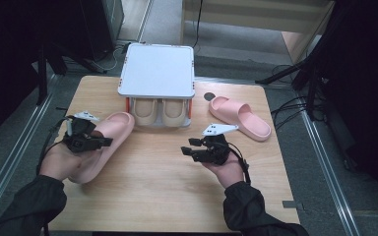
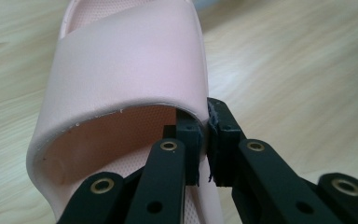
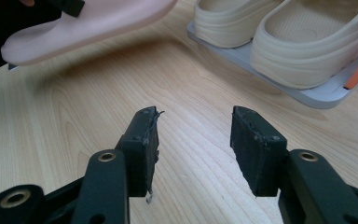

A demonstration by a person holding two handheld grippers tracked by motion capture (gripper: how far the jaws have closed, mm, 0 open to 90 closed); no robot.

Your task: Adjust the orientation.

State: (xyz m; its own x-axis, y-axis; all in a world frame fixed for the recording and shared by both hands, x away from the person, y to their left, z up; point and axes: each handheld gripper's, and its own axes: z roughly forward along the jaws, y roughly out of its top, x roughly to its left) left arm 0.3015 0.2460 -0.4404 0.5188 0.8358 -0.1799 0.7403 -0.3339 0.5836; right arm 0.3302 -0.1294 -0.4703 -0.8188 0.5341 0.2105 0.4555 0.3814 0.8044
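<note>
You are holding a pink slipper [image 1: 101,142] at the left side of the wooden table [image 1: 162,187]. Your left gripper [image 1: 98,141] pinches the edge of its broad strap. In the left gripper view one black jaw sits inside the shoe's opening and the other outside, with the strap [image 2: 130,60] squeezed thin between the pads [image 2: 192,140]. From the right gripper view the slipper [image 3: 88,23] hangs above the tabletop, its sole tilted and a shadow on the wood beneath it, so it is lifted clear of the surface there. In the high view its toe points toward the far side of the table, close to the shoe rack.

That rack [image 1: 157,71] stands at the far middle of the table: a white flat top on orange posts, with a pair of cream clogs [image 1: 160,112] tucked side by side on its lower shelf. The right gripper view shows the clogs' [image 3: 289,37] rounded ends resting on the grey shelf.

The second pink slipper [image 1: 239,117] lies flat on the table to the right of the rack, well apart from the one you hold.

Your right gripper [image 1: 193,147] hovers over the middle of the table, near nothing. Its jaws are spread with bare wood between the pads [image 3: 256,149].
</note>
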